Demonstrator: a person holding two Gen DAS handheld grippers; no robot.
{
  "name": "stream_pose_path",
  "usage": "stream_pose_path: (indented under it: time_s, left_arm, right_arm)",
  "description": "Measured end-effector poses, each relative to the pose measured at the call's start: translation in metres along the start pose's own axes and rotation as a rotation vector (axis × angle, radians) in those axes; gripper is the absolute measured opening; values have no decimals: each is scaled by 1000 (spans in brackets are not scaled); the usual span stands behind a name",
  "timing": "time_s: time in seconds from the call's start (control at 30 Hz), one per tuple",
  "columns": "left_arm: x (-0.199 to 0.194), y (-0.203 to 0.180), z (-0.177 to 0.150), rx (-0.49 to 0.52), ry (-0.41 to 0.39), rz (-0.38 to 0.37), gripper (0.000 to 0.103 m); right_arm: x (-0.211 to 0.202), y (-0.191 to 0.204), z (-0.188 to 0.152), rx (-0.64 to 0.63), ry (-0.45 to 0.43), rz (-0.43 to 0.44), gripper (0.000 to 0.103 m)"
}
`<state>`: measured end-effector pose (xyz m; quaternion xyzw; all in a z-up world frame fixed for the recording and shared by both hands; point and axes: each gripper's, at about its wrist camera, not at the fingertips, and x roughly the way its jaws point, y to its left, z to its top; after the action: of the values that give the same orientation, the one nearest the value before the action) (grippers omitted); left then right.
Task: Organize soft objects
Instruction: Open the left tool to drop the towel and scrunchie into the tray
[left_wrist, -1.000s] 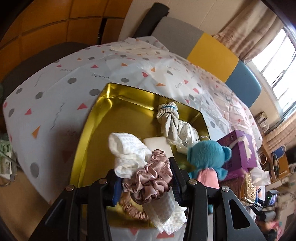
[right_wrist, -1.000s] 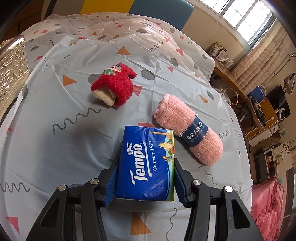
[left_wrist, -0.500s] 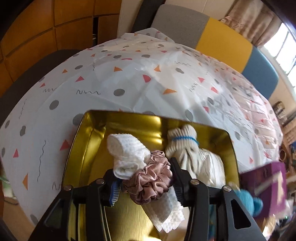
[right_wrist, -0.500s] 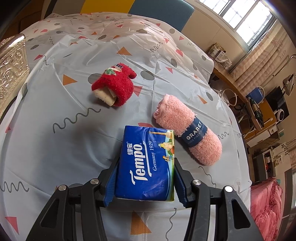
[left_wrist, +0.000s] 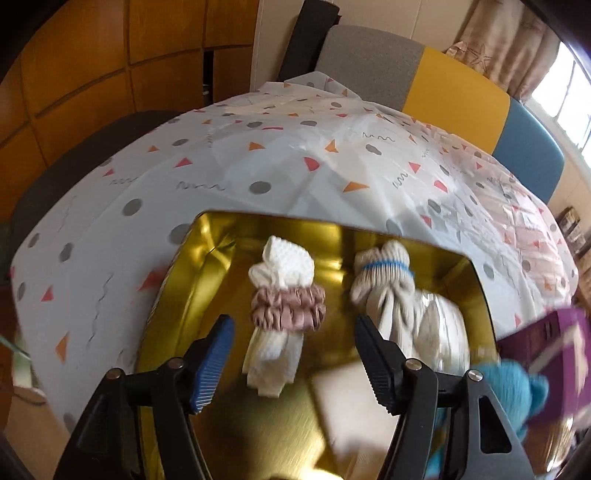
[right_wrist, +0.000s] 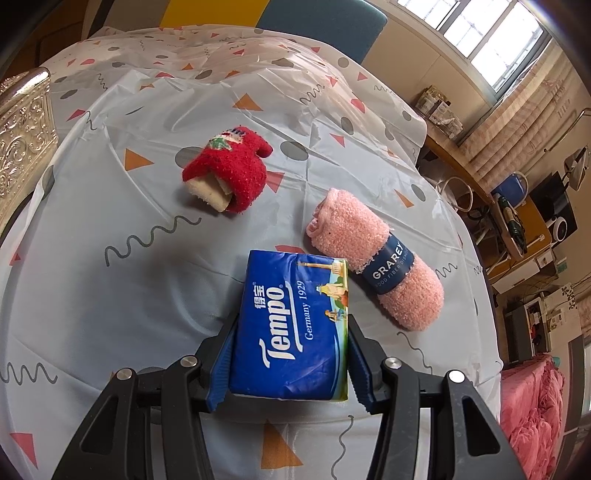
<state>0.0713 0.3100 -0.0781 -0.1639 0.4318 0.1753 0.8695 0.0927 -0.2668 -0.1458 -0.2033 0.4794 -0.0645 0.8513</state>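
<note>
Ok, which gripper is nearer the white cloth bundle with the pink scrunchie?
Left. The left gripper, jaws just opened, sits right over the white cloth bundle in the gold tin. The right gripper clamps the tissue pack elsewhere.

White cloth (left_wrist: 281, 321) in pink scrunchie (left_wrist: 288, 308) lies in gold tin (left_wrist: 177, 295) — blue tissue pack (right_wrist: 291, 332) gripped.

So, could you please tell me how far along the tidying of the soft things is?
Done: the white cloth bundle with its pink scrunchie lies in the gold tin beside the knitted gloves; the left tool, jaws just opened, has released it. In hand: the right tool grips the tissue pack. Left: the red sock and pink towel roll on the table.
</note>
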Motion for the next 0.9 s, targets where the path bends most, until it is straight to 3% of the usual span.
stream_pose_path:
  time_s: [0.33,0.63,0.9]
  left_arm:
    - [-63,-1,-51,86,-105,22,68]
    - [-90,3,-88,83,-98,11,69]
    - [-113,16,-100,97,-164,40,71]
  right_arm:
    - [0,3,0,-9,-1,-13,54]
    - [2,-3,2,40,21,7,53]
    - [13,-28,6,249,114,114,53]
